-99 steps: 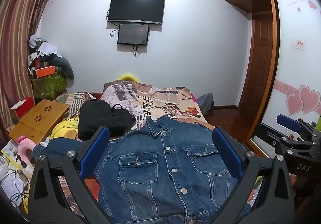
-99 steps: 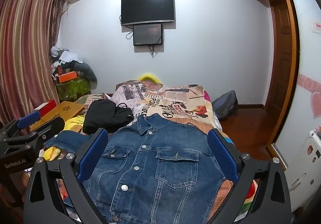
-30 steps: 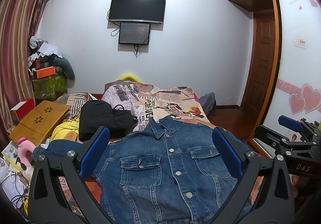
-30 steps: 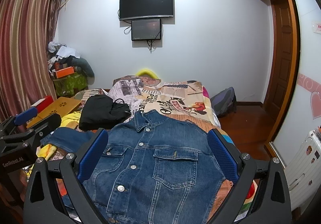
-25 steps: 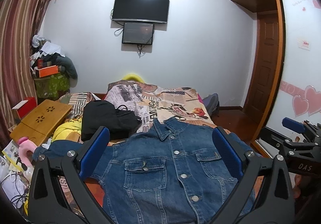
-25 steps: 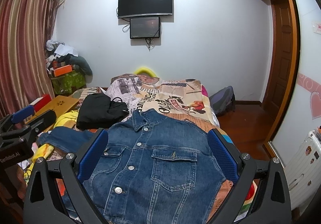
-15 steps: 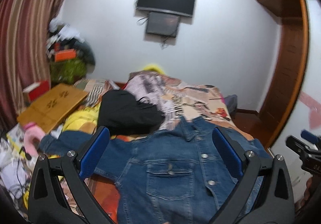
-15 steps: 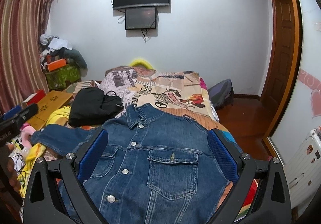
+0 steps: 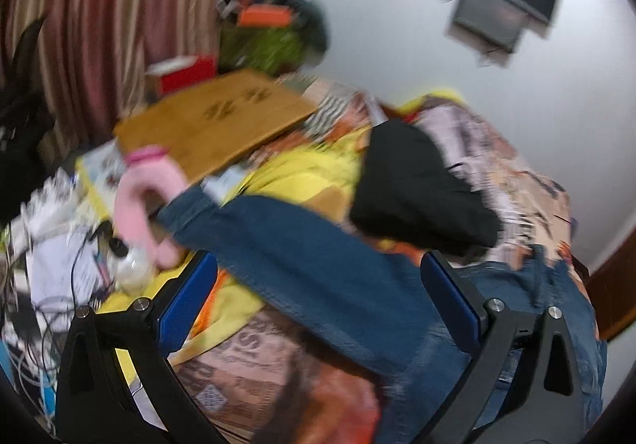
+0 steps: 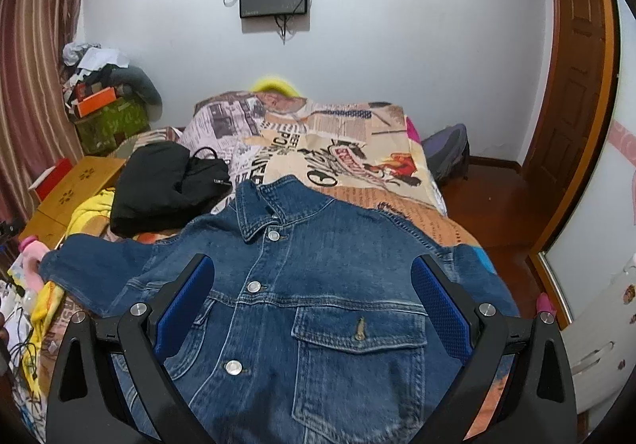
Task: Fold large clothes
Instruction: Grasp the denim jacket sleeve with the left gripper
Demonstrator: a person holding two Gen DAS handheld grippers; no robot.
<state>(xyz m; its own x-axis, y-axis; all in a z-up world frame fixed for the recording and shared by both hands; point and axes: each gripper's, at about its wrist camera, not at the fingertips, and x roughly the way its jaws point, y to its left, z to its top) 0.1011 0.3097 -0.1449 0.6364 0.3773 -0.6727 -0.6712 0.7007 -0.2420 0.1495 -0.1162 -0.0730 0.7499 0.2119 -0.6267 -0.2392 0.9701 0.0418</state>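
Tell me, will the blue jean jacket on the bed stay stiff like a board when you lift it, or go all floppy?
Probably floppy: the denim jacket drapes over the bed's edge, and its sleeve sags. It probably feels heavy, since the cloth looks thick, with bulky seams. It likely won't slip, being rough-woven.

Left gripper (image 9: 318, 309), right gripper (image 10: 312, 309): black Y-shaped frames, triangular cutouts, silver round screws, blue pads (image 10: 437, 309) with fine dotted texture.

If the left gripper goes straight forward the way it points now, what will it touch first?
Most likely the outstretched sleeve of the denim jacket, which lies straight across between the open fingers of the left gripper. The view is blurred, so depth is uncertain.
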